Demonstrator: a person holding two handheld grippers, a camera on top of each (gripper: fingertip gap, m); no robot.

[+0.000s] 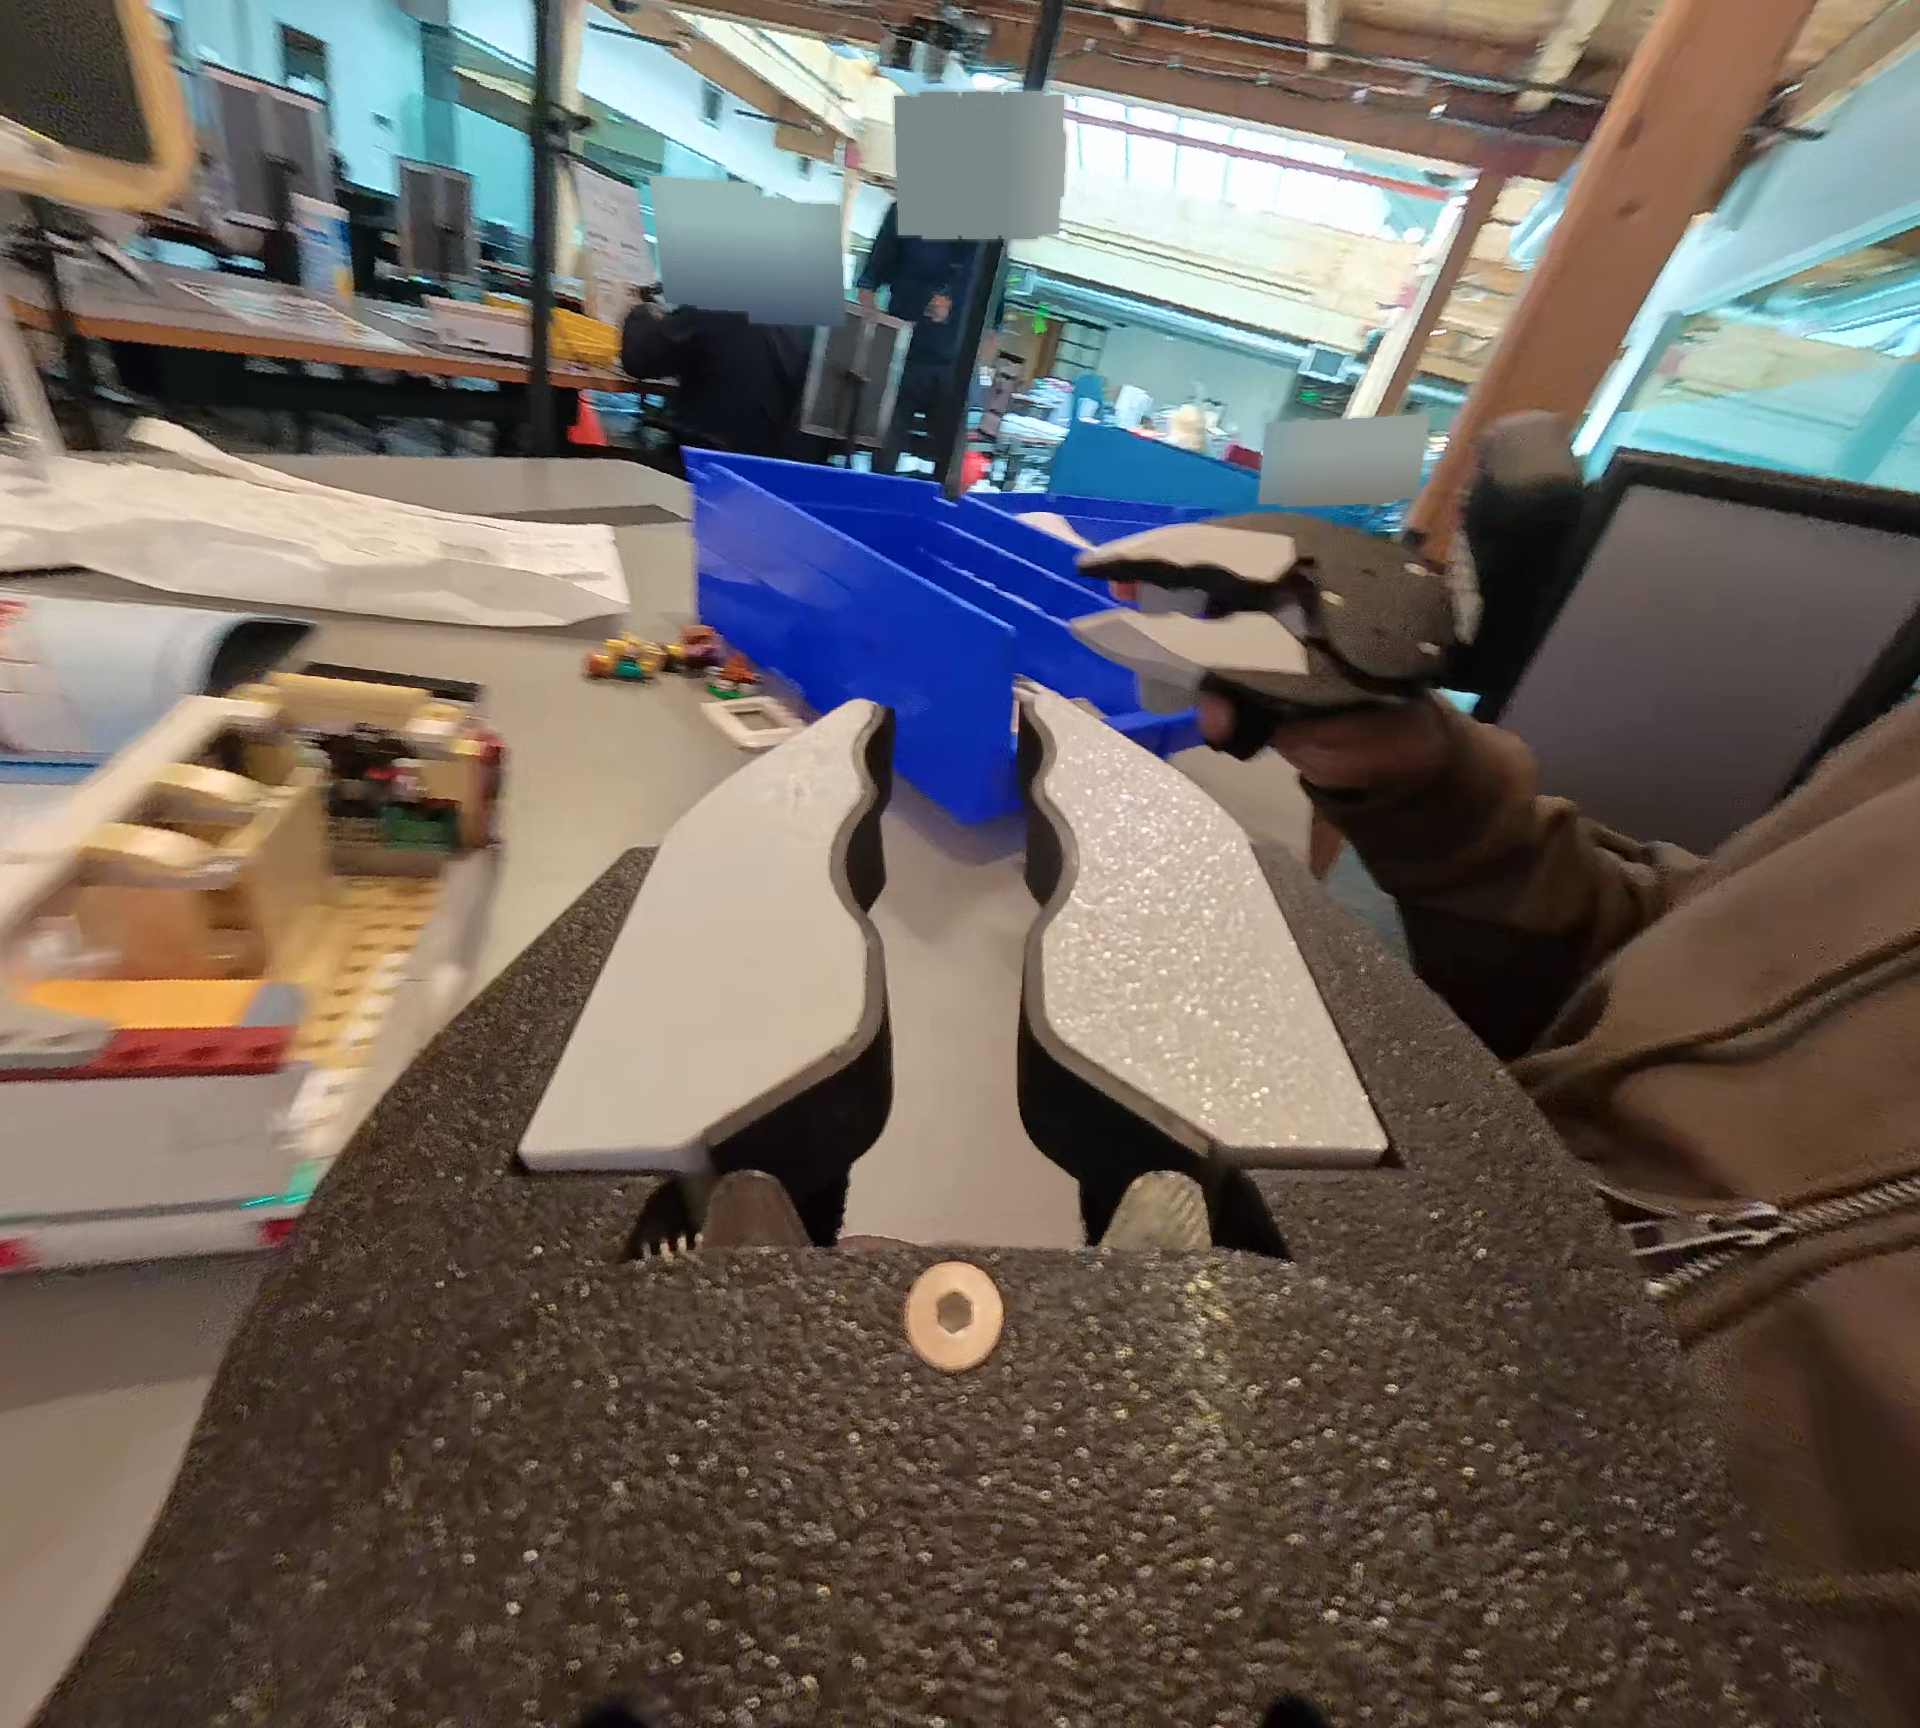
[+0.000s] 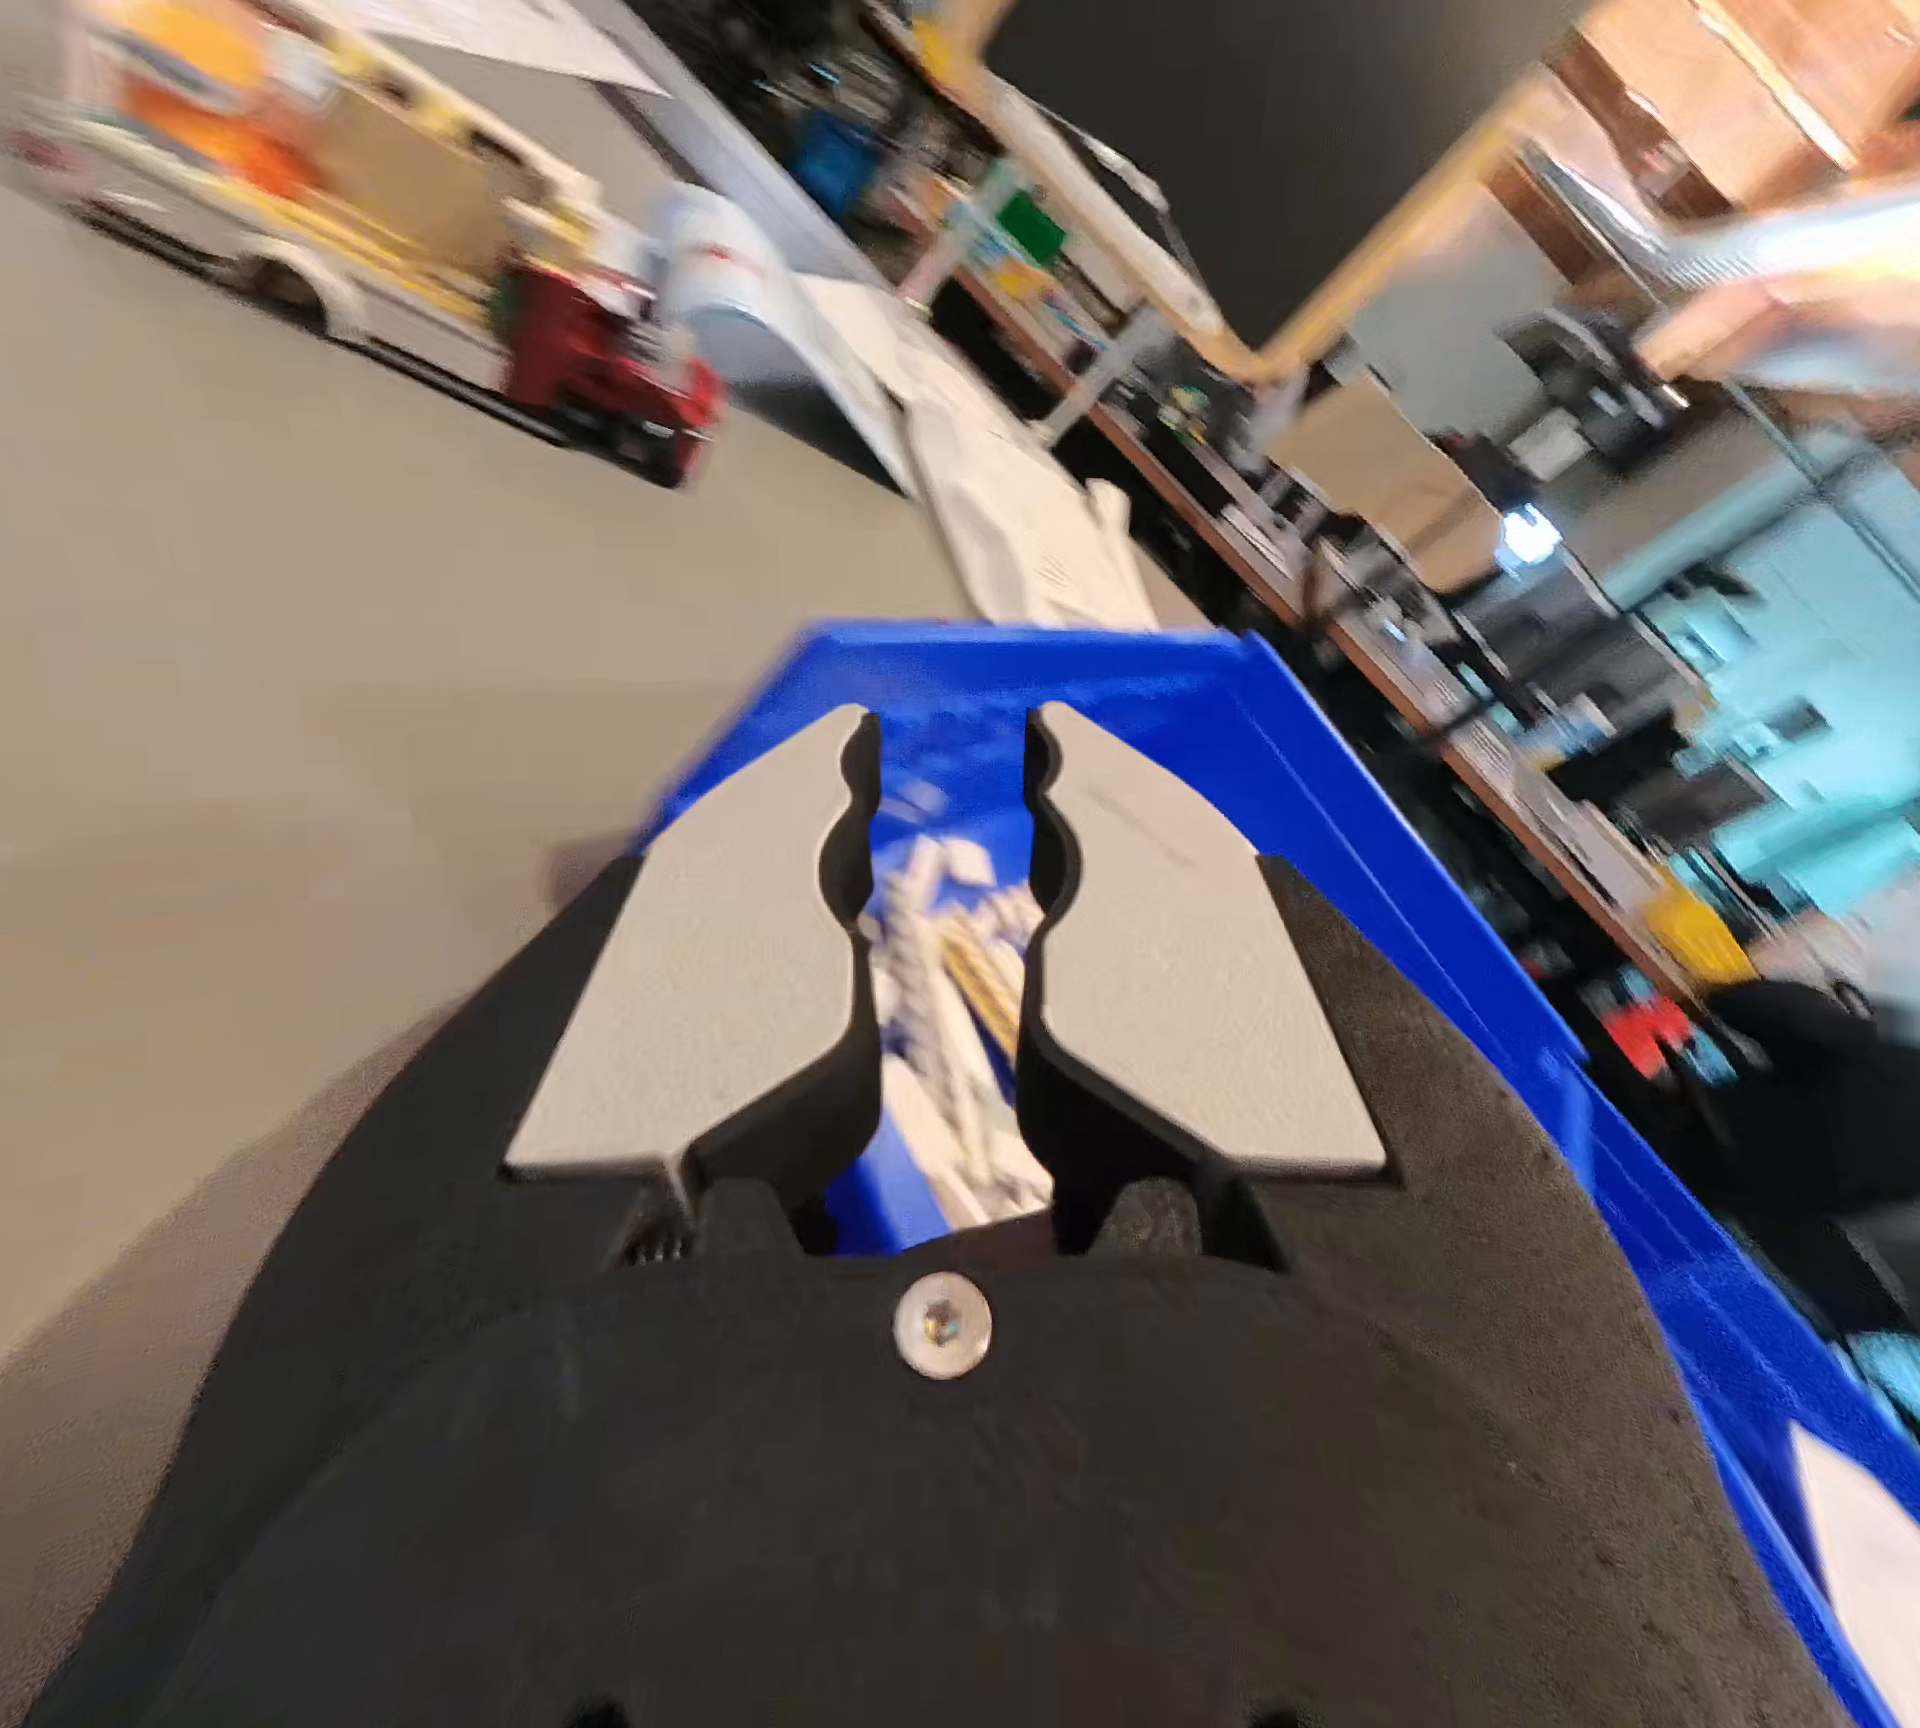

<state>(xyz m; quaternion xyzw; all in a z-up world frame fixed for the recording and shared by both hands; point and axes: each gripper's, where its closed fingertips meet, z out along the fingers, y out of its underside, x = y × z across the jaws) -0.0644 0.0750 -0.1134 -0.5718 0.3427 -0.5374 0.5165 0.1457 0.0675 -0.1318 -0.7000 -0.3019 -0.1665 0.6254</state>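
Grey table (image 1: 582,805): both grippers (left (image 1: 954,733), right (image 2: 951,733)) part-open, holding nothing, by blue bin (image 1: 862,608).

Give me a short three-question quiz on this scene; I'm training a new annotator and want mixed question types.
1. True or false: the left gripper holds a toy brick between its fingers.
2. What colour is the divided bin on the grey table?
A red
B blue
C green
3. Fill in: in the left wrist view, the right gripper hovers over the ____.

Key:
1. False: its fingers stand apart with nothing between them.
2. B
3. bin, with its fingers apart and nothing visibly between them.
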